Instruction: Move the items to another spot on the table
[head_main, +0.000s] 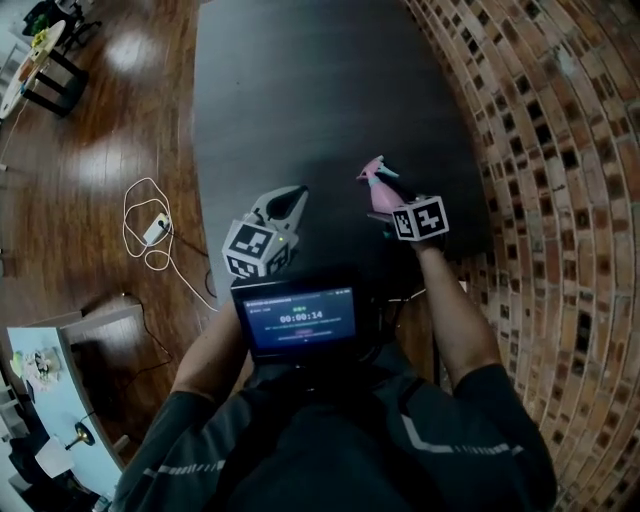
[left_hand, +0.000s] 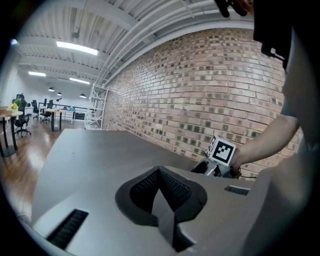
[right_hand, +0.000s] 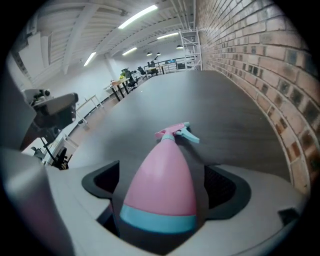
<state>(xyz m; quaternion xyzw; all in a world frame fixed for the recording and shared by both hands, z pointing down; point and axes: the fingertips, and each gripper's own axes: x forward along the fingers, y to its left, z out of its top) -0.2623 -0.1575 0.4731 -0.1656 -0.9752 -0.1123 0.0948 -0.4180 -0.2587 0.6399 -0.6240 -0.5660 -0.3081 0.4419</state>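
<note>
A pink spray bottle (head_main: 378, 188) with a light blue band and trigger rests on the dark table (head_main: 300, 90) near its right side. My right gripper (head_main: 386, 207) points steeply down over it. In the right gripper view the bottle (right_hand: 162, 180) fills the space between the widely spread jaws of the right gripper (right_hand: 167, 155), nozzle pointing away, and the pads do not seem to press on it. My left gripper (head_main: 295, 193) hovers to the bottle's left, shut and empty. From the left gripper view its jaws (left_hand: 160, 172) meet in a point, and the right gripper's marker cube (left_hand: 220, 151) shows beyond.
A brick wall (head_main: 560, 150) runs close along the table's right edge. A white cable with a plug (head_main: 150, 228) lies on the wooden floor at the left. A small screen (head_main: 300, 320) sits at the person's chest. Desks and chairs stand far off (left_hand: 30, 117).
</note>
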